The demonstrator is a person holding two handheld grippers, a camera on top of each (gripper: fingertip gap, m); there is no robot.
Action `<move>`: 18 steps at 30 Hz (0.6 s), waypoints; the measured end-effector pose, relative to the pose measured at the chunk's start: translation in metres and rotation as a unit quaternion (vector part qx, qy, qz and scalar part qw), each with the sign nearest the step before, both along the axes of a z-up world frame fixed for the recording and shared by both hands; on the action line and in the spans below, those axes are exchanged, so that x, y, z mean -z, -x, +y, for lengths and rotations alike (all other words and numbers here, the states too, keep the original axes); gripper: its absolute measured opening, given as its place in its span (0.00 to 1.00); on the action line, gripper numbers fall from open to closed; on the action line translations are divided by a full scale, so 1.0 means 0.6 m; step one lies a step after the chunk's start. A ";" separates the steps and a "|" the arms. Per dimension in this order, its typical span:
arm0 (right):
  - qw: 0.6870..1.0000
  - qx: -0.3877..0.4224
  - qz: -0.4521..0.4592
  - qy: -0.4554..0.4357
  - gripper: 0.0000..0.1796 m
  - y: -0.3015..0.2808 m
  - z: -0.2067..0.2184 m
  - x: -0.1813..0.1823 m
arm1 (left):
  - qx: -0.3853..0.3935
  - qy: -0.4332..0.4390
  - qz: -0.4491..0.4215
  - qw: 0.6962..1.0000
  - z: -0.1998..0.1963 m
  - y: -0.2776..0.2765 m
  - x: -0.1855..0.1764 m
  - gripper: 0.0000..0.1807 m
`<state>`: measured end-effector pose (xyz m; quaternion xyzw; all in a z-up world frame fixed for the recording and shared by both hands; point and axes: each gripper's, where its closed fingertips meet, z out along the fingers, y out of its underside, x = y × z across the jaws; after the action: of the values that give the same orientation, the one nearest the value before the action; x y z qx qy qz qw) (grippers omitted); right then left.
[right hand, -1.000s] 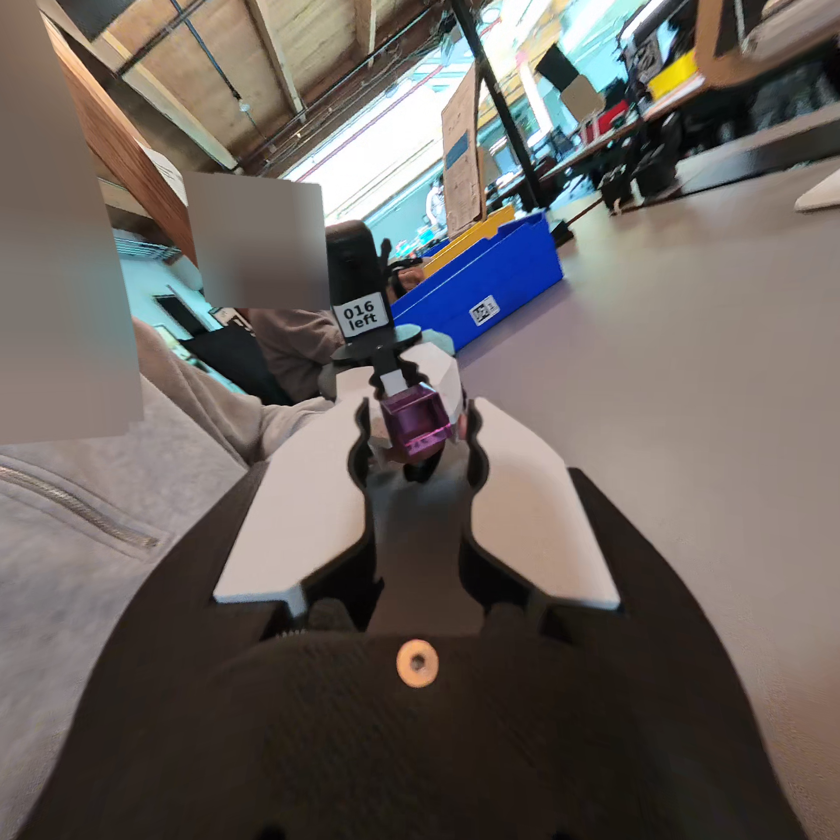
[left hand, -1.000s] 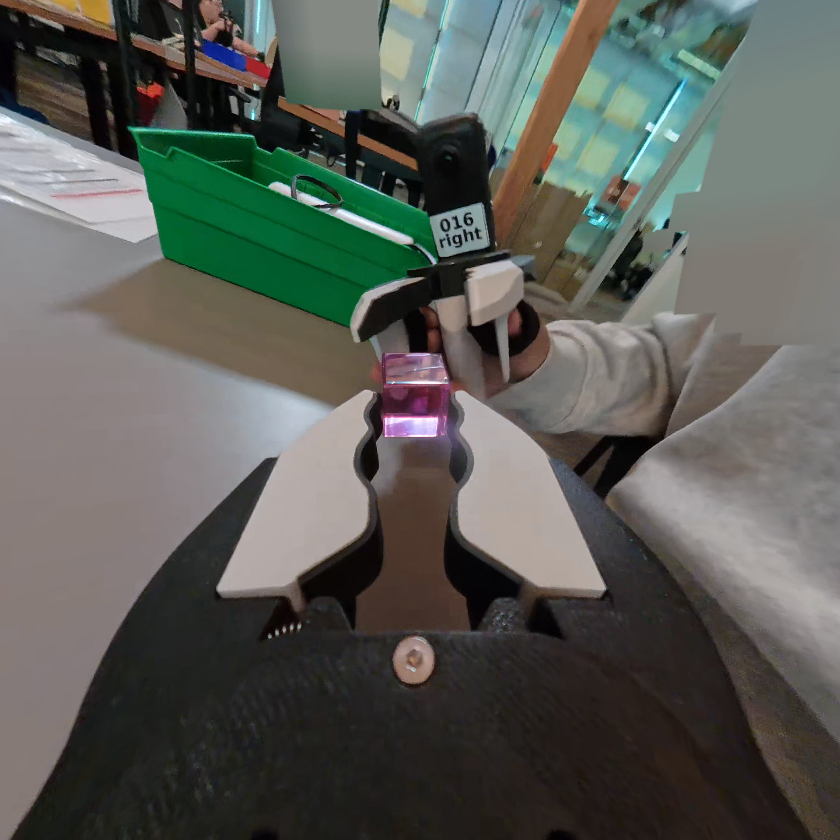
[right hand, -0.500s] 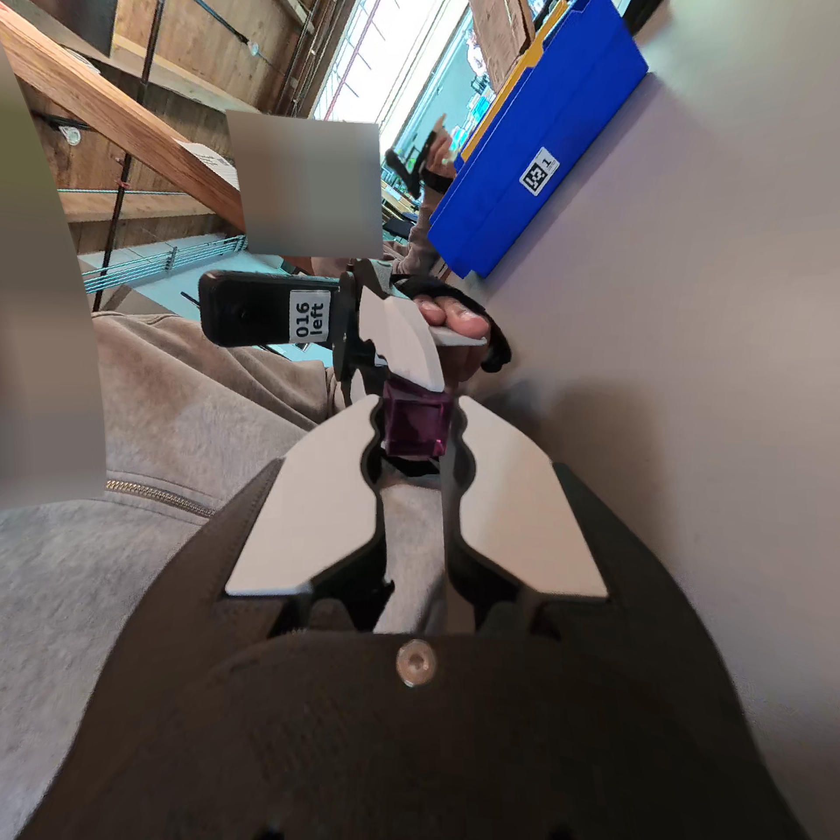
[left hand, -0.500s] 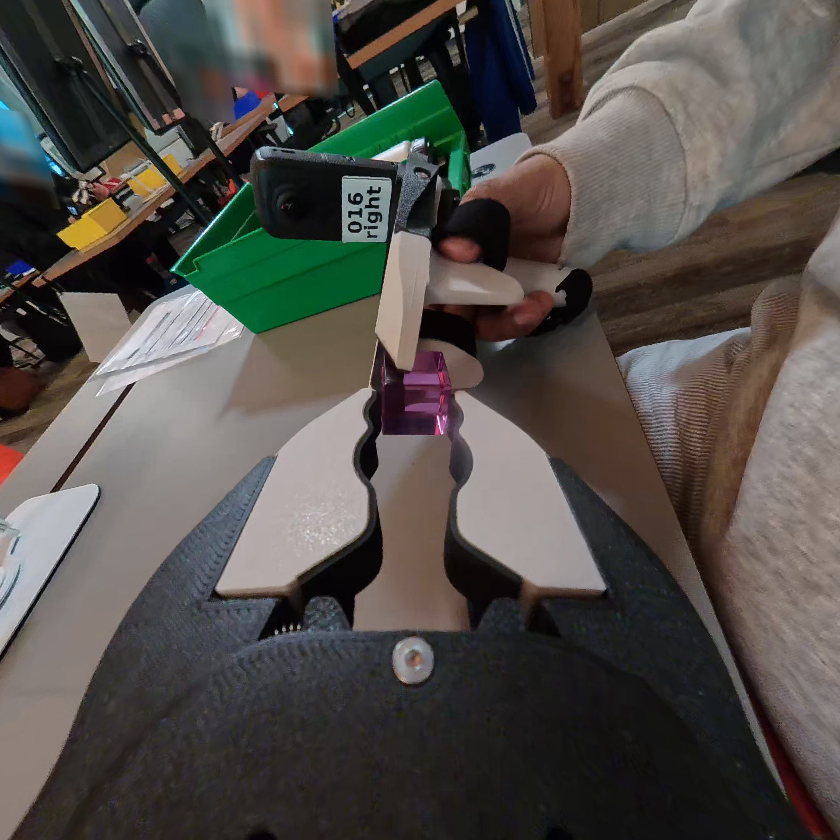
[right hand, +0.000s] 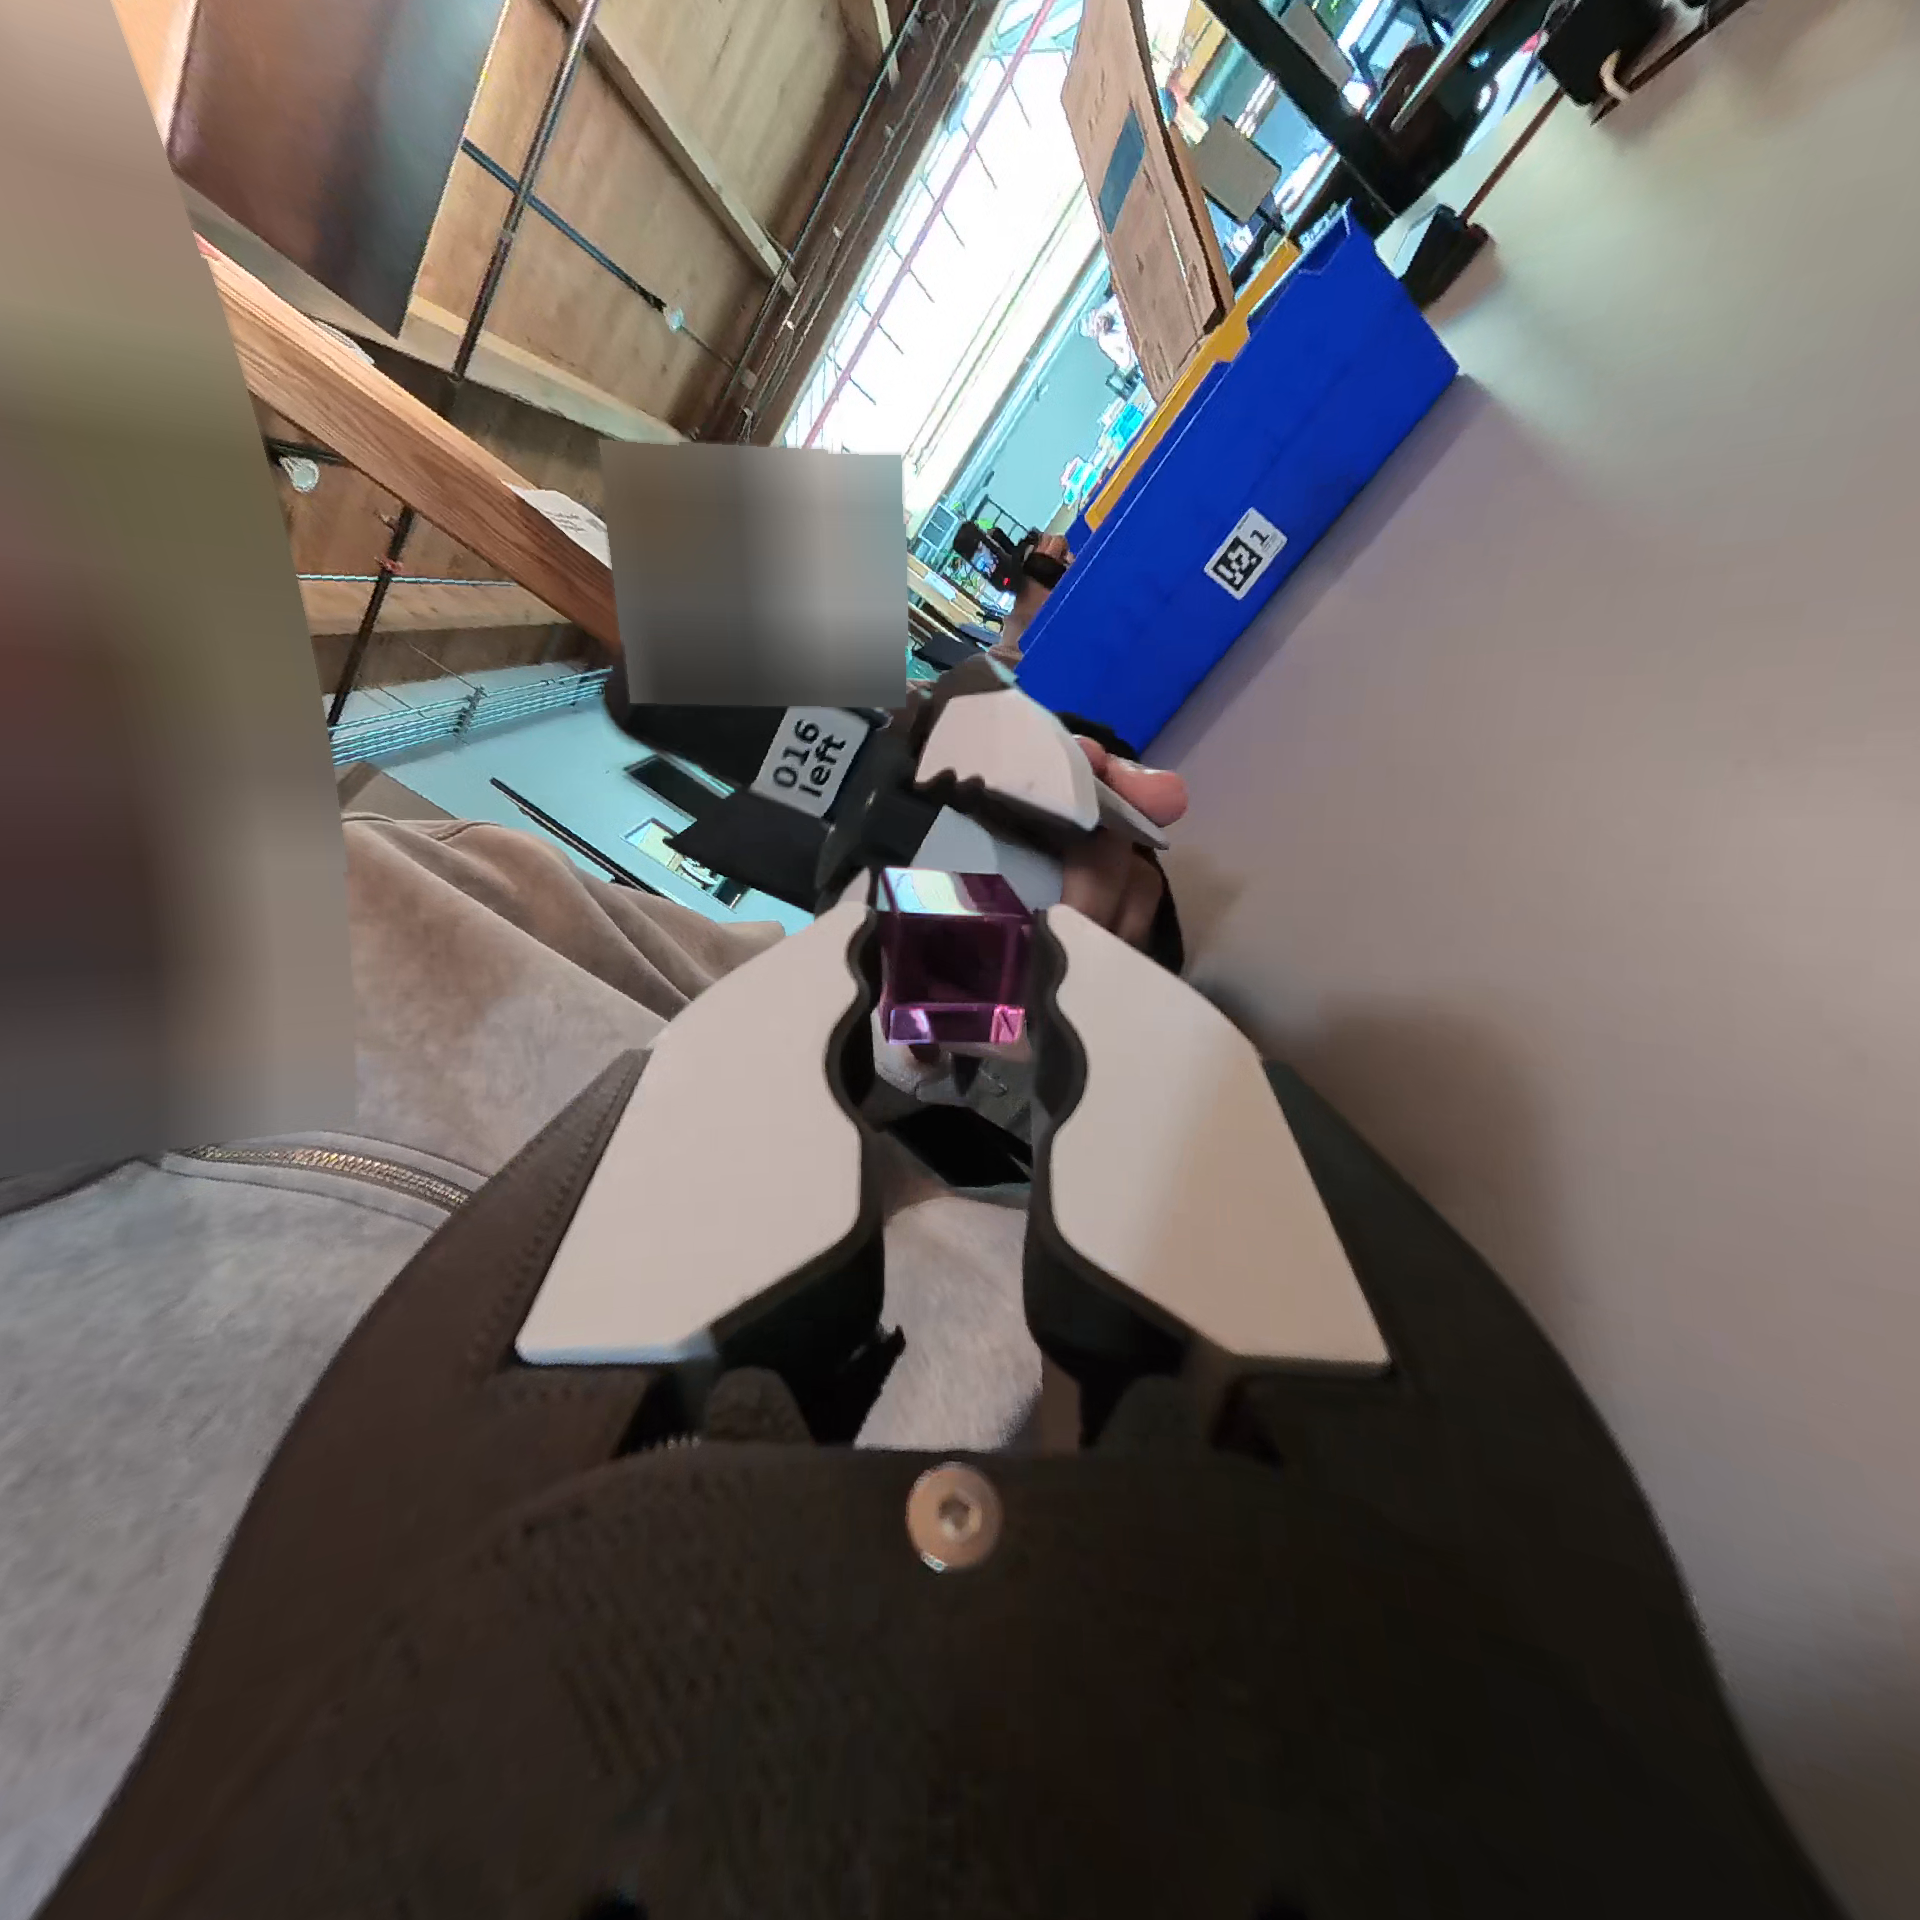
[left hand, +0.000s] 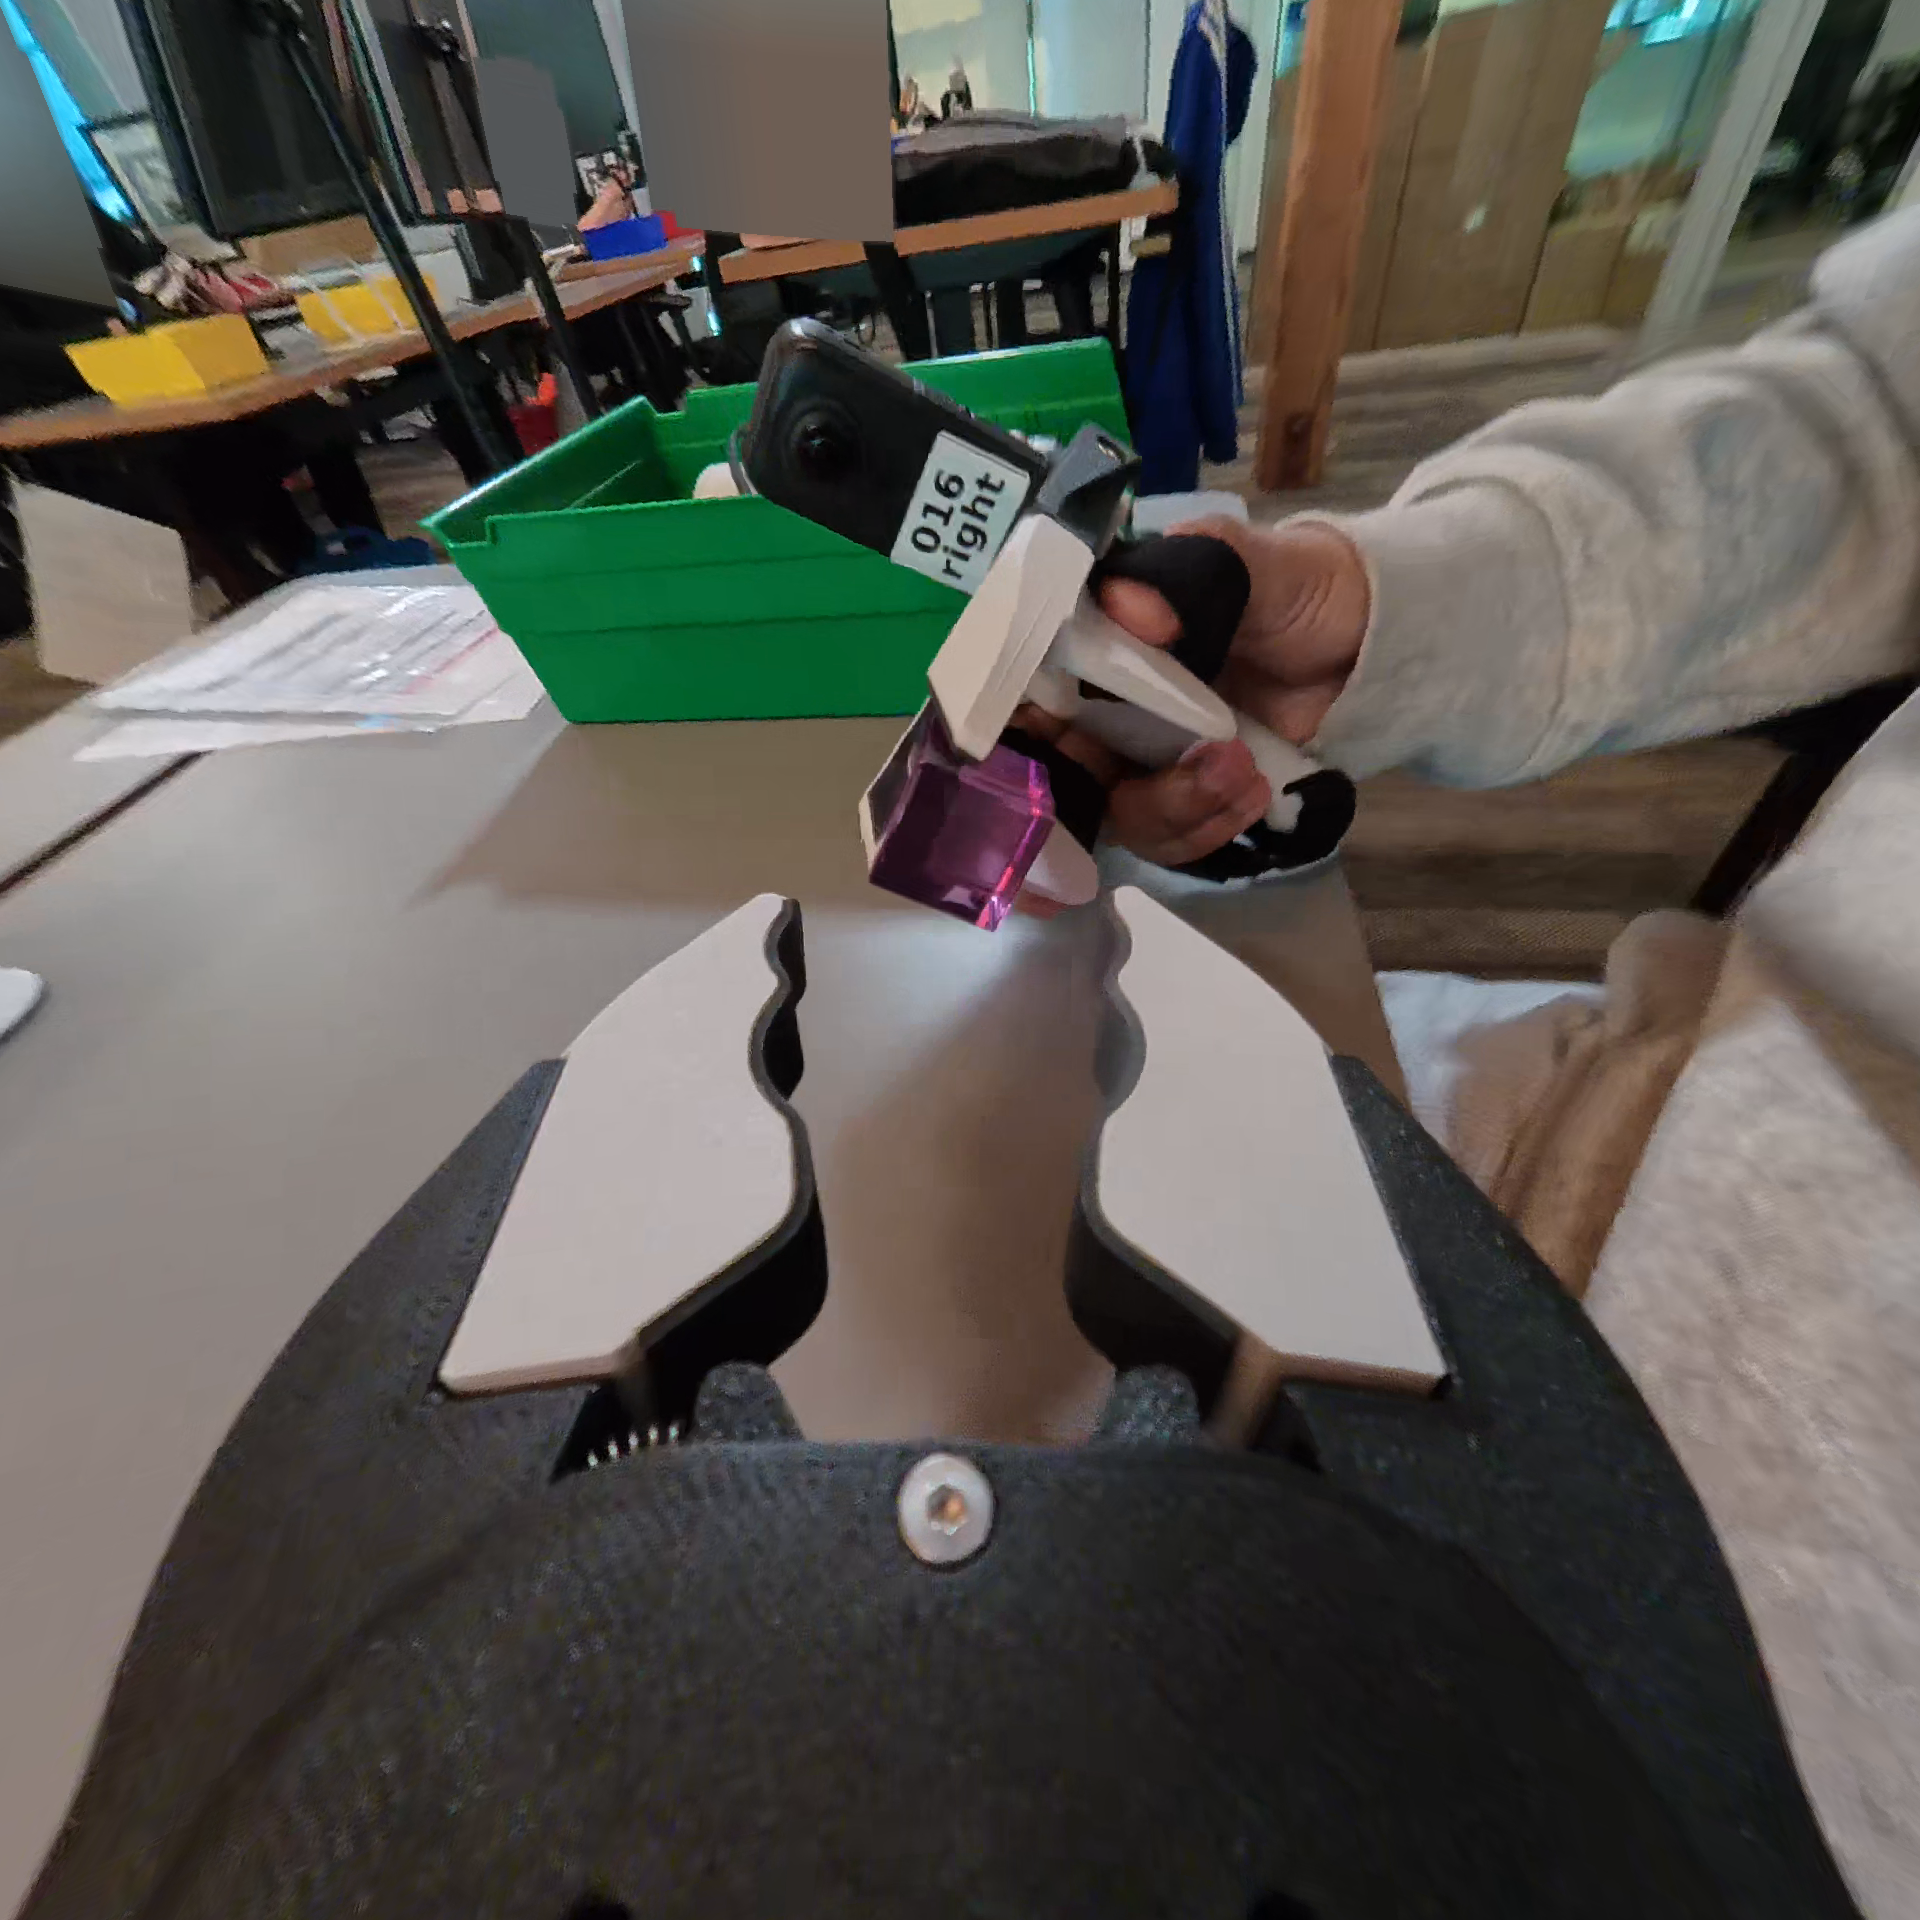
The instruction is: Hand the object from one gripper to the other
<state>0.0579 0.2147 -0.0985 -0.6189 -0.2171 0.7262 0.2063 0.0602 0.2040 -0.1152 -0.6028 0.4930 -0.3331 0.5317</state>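
Your right gripper (right hand: 951,961) has its two white fingers (right hand: 758,1122) pressed against the sides of the purple cube (right hand: 954,961), and the cube sits right at the fingertips, held up in the air above the table (right hand: 1610,831). From the left wrist view you see that same right gripper (left hand: 987,800) tilted, your right hand (left hand: 1247,665) wrapped around its handle, and the cube (left hand: 961,831) hanging at its tip with one corner pointing down. Your left gripper (left hand: 951,925) is spread wide with nothing between its fingers (left hand: 665,1153); the cube hangs just beyond and above its tips, apart from both of them. In the right wrist view your left gripper (right hand: 977,831) shows just behind the cube, with your left hand (right hand: 1132,821) on it. A green bin (left hand: 665,613) stands on the table (left hand: 260,987) behind the cube, with papers (left hand: 312,665) lying to its left. A blue bin (right hand: 1247,520) sits farther along the table on the other side
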 end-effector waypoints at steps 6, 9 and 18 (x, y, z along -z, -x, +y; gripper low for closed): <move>1.000 0.007 0.012 0.005 0.16 -0.003 0.004 -0.005 | -0.002 0.065 -0.076 0.995 0.012 0.017 -0.027 0.26; 1.000 0.015 0.020 0.013 0.15 -0.006 0.010 -0.007 | 0.002 0.080 -0.090 0.993 0.012 0.020 -0.032 0.22; 0.991 0.080 0.065 0.089 0.15 -0.012 0.042 -0.014 | -0.039 -0.052 -0.021 0.998 0.009 0.017 -0.029 0.17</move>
<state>0.0650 0.2401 -0.0904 -0.6020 -0.0870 0.7622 0.2215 0.0499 0.2095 -0.0977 -0.5860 0.4743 -0.2989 0.5851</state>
